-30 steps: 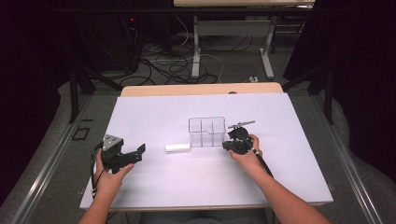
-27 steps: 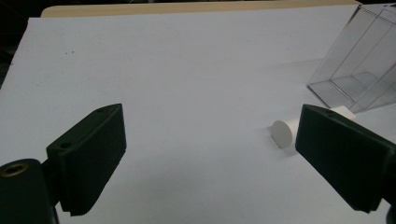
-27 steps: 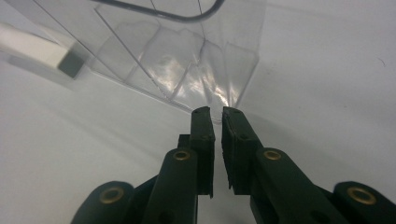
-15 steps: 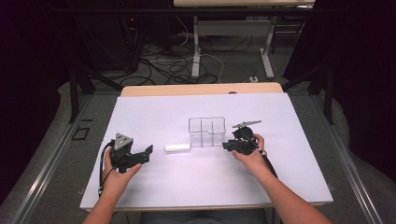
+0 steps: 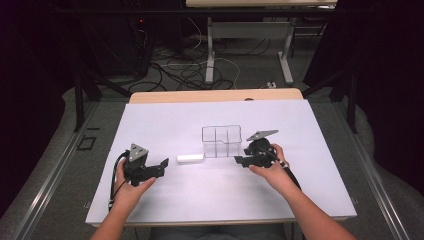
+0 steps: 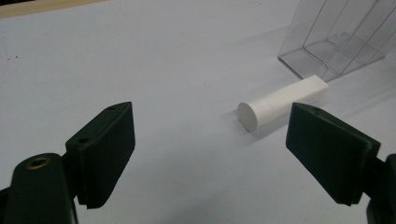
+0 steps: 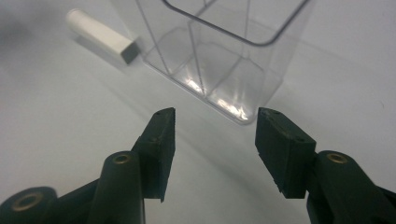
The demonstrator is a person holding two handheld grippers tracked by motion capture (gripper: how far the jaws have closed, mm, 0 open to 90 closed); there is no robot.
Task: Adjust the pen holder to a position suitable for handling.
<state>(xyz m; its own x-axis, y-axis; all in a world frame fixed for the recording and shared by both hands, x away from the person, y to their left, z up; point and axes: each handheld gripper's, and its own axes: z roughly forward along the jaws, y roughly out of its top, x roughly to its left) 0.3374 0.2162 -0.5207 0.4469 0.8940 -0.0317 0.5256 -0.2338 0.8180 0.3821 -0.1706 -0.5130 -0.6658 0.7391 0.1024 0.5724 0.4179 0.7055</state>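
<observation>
My left claw (image 5: 161, 165) and right claw (image 5: 240, 160) are both spread, holding nothing. The white tube (image 5: 190, 158) lies on the surface, left of the clear organizer (image 5: 221, 141); nothing's grasped yet.

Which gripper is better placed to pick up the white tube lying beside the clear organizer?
Left, probably. The left gripper is open and points at the white tube, with bare table between. The right gripper is open facing the clear organizer.
</observation>
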